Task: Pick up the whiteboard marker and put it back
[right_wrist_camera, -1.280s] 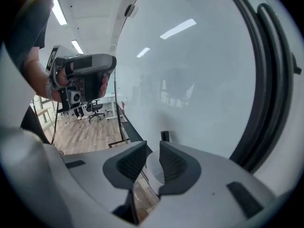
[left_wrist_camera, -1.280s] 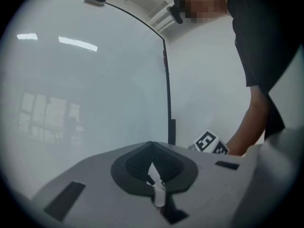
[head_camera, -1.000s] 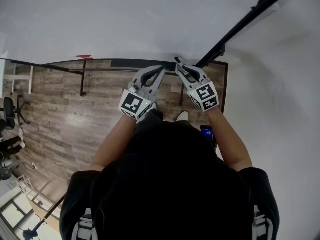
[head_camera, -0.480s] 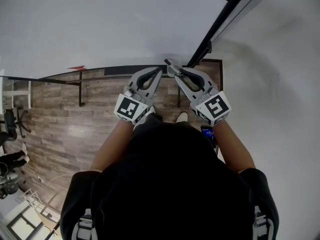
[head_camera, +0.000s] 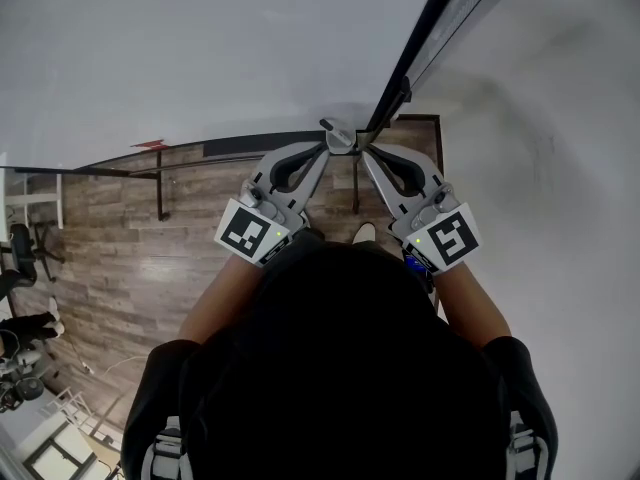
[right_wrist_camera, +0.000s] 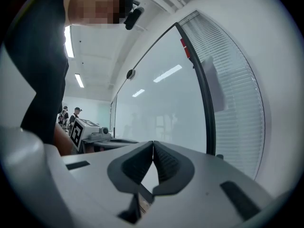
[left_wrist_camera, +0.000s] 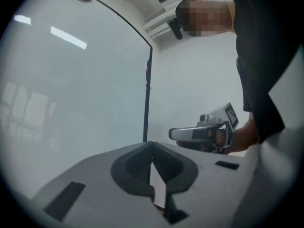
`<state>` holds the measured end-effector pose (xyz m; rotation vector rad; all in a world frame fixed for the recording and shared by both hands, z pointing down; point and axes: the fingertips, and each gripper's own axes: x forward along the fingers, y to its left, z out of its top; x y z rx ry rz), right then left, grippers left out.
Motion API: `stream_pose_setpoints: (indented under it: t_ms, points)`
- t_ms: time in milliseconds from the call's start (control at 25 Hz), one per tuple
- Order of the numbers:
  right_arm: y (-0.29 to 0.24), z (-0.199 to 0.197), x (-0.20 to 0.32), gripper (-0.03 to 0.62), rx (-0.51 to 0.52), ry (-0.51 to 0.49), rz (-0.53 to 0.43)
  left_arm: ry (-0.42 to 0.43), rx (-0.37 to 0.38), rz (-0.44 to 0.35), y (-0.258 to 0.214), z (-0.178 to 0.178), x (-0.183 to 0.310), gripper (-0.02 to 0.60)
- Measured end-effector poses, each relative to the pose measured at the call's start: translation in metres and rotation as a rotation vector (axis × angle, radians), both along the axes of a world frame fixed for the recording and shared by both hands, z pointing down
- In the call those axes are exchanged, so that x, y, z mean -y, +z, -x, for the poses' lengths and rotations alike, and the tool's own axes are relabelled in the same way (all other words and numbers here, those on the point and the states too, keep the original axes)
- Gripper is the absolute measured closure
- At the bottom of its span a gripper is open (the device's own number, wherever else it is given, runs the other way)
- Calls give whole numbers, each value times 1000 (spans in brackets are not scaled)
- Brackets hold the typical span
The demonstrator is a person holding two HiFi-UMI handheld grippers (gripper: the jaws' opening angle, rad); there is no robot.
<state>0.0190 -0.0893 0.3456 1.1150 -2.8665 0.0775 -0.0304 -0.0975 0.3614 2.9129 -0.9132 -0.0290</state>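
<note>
Progress: I judge the pick-up not yet made. The whiteboard marker shows in none of my views, so I can't say where it lies. Both the lift and the return look to be ahead.
Left gripper (left_wrist_camera: 152,145): sits low centre in its own view. Its jaws are pressed together tip to tip with nothing between them.
Right gripper (right_wrist_camera: 153,144): its jaws have just been closing and meet with nothing between the pads, so it is empty.
Tips: in the head view the two noses converge at upper centre, just beside each other, at a grey rounded shape (head_camera: 338,136) I can't identify.
Whiteboard (head_camera: 200,48): fills the top of the head view beyond the tips. Its surface looks bare, and the dark frame edge (head_camera: 415,48) runs to the upper right.
Floor (head_camera: 120,238): wood planks at the left of the frame, farthest off.
</note>
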Motion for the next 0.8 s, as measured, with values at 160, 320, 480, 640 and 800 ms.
stream_pose_setpoints:
  t_ms: [160, 320, 480, 640, 800]
  points:
    - [4, -2, -5, 592, 21, 1, 12, 17, -1, 1, 1, -3, -8, 577]
    - [11, -3, -11, 592, 18, -6, 25, 25, 9, 6, 3, -6, -14, 577]
    - [9, 2, -9, 593, 15, -14, 26, 23, 1, -2, -7, -3, -11, 577]
    - [9, 2, -12, 594, 13, -21, 23, 21, 8, -11, -9, -3, -14, 577]
    - [5, 6, -13, 594, 16, -32, -3, 18, 6, -24, -11, -2, -16, 577]
